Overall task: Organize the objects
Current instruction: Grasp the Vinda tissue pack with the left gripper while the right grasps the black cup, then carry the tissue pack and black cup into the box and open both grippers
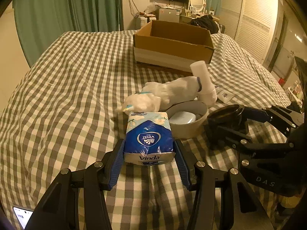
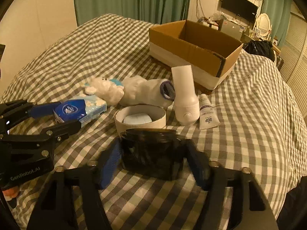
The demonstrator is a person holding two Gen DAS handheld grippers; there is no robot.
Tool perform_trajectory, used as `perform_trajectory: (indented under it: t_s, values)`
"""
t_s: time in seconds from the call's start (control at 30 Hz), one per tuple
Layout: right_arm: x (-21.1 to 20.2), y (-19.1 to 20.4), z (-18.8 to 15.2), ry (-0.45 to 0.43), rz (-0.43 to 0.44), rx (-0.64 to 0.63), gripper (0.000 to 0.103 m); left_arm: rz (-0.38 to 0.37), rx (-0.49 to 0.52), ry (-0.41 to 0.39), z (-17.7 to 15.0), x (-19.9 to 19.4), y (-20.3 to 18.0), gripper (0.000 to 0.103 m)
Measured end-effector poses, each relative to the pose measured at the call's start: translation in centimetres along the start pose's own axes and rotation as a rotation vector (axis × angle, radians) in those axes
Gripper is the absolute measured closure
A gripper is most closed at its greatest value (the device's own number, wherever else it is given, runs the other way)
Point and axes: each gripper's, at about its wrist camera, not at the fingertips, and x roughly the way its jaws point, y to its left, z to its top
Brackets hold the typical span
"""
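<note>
My left gripper point(image 1: 149, 149) is shut on a blue Vinda tissue pack point(image 1: 148, 134), which rests on the checked bed; it also shows in the right wrist view point(image 2: 76, 111). My right gripper point(image 2: 153, 153) is shut on a black jar point(image 2: 151, 151), seen from the side in the left wrist view point(image 1: 226, 120). An open cardboard box point(image 1: 172, 44) stands further back on the bed, also in the right wrist view point(image 2: 193, 49).
A round white tub point(image 2: 140, 117) with a white case in it, a white sock point(image 2: 145, 92), a fluffy white toy point(image 2: 105, 88), a white bottle point(image 2: 185, 95) and a tube point(image 2: 208, 113) lie between the grippers and the box. A phone point(image 1: 22, 216) lies bottom left.
</note>
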Motion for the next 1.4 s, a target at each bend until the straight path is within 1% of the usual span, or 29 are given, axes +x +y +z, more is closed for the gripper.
perform_trajectory:
  t_s: [0.23,0.37,0.57,0.77,0.87,0.93,0.97,1.1,1.17,1.23,1.4]
  values:
    - [-2.0,-0.1,0.6,-0.057,-0.003,0.010,0.040,-0.005,0.024,-0.046,0.6,-2.1,-0.9,0.051]
    - [-3.6,-0.2,1.5,-0.104,-0.003,0.007,0.041,-0.010,0.035,-0.097,2.1,-3.8,-1.2,0.051]
    - [-6.3,-1.1,4.5,-0.190,-0.039,-0.016,0.041,-0.005,0.055,-0.178,6.3,-5.8,-1.7,0.051]
    - [-8.3,-3.3,9.0,-0.268,-0.078,-0.019,0.041,-0.007,0.080,-0.250,12.3,-5.8,-2.5,0.051]
    - [-8.2,-5.0,11.8,-0.294,-0.112,-0.016,0.041,-0.008,0.087,-0.270,15.6,-4.5,-2.9,0.051]
    - [-7.5,-6.3,13.5,-0.299,-0.120,-0.006,0.041,-0.017,0.083,-0.271,17.3,-3.3,-3.0,0.051]
    - [-7.4,-6.9,13.9,-0.301,-0.120,-0.002,0.041,-0.024,0.079,-0.270,18.1,-2.7,-2.9,0.051]
    - [-5.0,-9.1,17.2,-0.299,-0.130,0.025,0.041,-0.035,0.084,-0.269,22.0,1.5,-2.7,0.051]
    - [-3.3,-10.4,18.9,-0.294,-0.125,0.044,0.041,-0.033,0.090,-0.259,23.4,3.4,-2.6,0.051]
    - [-1.0,-11.8,20.7,-0.279,-0.116,0.067,0.041,-0.050,0.096,-0.239,24.9,6.1,-2.4,0.051]
    - [4.6,-14.7,23.5,-0.226,-0.086,0.120,0.042,-0.081,0.115,-0.203,26.5,11.6,-2.3,0.051]
